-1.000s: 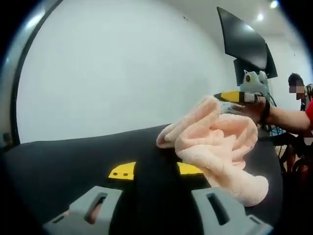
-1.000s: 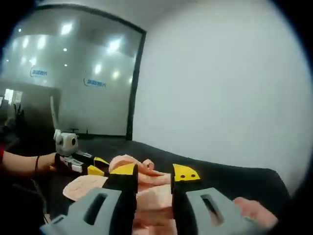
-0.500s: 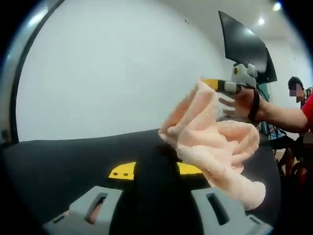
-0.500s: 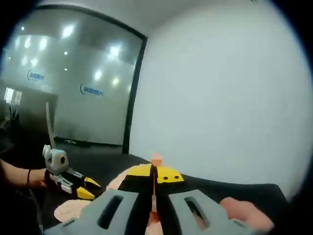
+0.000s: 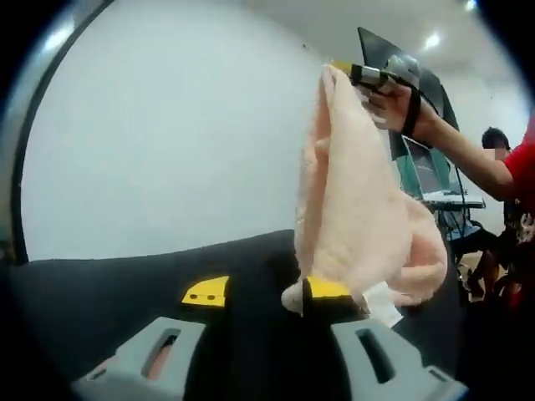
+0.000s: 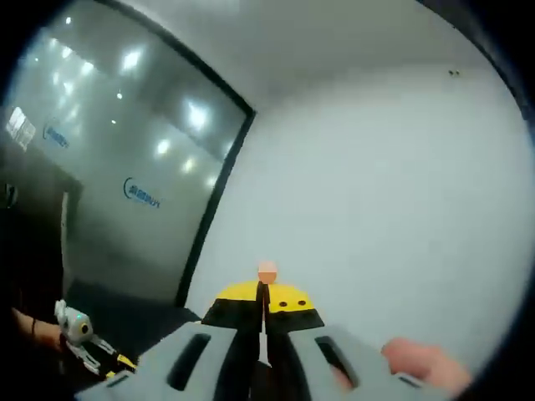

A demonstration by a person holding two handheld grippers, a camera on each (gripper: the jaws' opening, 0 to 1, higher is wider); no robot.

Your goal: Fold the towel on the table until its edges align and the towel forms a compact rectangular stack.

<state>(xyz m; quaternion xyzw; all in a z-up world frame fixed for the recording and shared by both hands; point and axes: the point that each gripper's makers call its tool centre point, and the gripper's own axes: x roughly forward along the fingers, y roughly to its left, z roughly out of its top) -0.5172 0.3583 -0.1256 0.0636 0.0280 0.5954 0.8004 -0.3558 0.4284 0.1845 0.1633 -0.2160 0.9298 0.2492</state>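
A pink towel [image 5: 355,200] hangs lengthwise over the black table [image 5: 100,292], its lower end with a white tag [image 5: 381,302] near the surface. My right gripper [image 5: 361,73] holds its top corner high up, a hand behind it. In the right gripper view the right gripper [image 6: 263,294] has its jaws pressed together, a bit of pink towel [image 6: 267,271] poking out at the tips. My left gripper [image 5: 267,291] stands open low over the table, the towel's bottom edge just beyond its yellow tips. The left gripper [image 6: 113,361] also appears small at the lower left.
A white wall [image 5: 167,125] runs behind the table. A dark monitor [image 5: 435,83] and a desk with a screen [image 5: 435,180] stand at the right, with a person [image 5: 501,146] beyond. A glass partition [image 6: 100,167] with ceiling-light reflections is on the left.
My right gripper shut on the towel and rose high, lifting it from a crumpled heap into a long hanging drape. The left gripper stayed low and open.
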